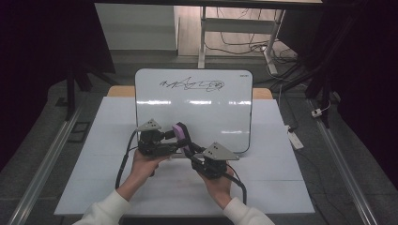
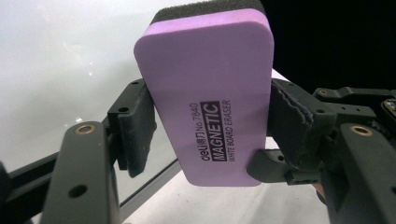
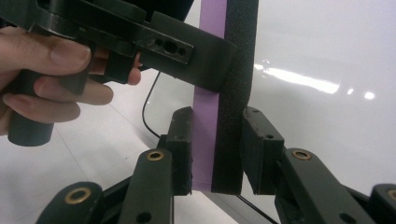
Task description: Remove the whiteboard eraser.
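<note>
Right claw [image 3: 215,154] is clamped across the eraser's [image 3: 219,116] thin faces, purple back and black felt, at its near end. Eraser is held off the surface [image 1: 112,187], near the near-edge middle, long axis upright, leaning toward the whiteboard [image 1: 206,108]. Left claw [image 2: 205,126] is pressed on its long side edges, gripping it higher up. Scribbles [image 1: 192,85] are seen along the board's far edge.

Purple whiteboard eraser held in the air over the whiteboard's near edge

The magnetic whiteboard eraser [image 2: 205,93] is a rounded purple slab backed with black felt, printed "MAGNETIC WHITE BOARD ERASER". It stands on end, clamped across its faces and across its long edges.
</note>
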`<action>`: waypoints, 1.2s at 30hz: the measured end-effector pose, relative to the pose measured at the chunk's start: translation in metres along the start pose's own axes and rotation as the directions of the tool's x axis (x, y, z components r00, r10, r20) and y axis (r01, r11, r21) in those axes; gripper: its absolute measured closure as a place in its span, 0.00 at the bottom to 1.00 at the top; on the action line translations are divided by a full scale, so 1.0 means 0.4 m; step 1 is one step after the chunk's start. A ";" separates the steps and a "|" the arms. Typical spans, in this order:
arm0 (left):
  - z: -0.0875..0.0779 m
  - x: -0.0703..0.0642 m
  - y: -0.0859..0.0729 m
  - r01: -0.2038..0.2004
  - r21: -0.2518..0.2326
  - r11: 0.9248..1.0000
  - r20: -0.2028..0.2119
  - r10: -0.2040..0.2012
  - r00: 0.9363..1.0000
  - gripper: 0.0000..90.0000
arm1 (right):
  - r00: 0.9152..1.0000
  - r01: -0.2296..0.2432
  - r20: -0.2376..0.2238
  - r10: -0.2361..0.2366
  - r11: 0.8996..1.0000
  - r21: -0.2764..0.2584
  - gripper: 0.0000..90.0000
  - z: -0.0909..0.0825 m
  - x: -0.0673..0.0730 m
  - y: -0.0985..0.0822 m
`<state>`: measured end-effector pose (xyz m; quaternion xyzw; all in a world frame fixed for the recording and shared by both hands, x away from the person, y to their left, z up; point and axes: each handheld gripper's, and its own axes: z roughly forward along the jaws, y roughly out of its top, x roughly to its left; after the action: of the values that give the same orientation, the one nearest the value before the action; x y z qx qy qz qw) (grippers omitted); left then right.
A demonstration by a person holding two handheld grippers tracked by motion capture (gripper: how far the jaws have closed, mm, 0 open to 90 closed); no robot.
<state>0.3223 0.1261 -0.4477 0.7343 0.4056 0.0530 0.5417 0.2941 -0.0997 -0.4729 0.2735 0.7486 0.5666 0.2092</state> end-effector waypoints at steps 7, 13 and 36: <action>0.010 -0.002 -0.003 -0.006 0.007 1.000 -0.006 0.006 1.000 0.39 | 1.000 0.006 -0.005 -0.006 1.000 -0.005 0.74 0.005 0.006 0.000; 0.006 -0.003 -0.002 -0.015 0.004 1.000 0.001 0.015 1.000 0.43 | 1.000 0.014 -0.005 -0.014 1.000 0.004 0.72 0.005 0.004 0.001; -0.073 0.009 0.004 -0.093 0.006 0.996 -0.082 0.093 0.992 0.45 | 0.987 -0.109 0.130 0.096 0.989 0.101 0.42 -0.192 -0.194 -0.067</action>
<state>0.3106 0.1503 -0.4360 0.7503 0.3927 0.1078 0.5208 0.3007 -0.2119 -0.4777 0.3574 0.7483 0.5173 0.2112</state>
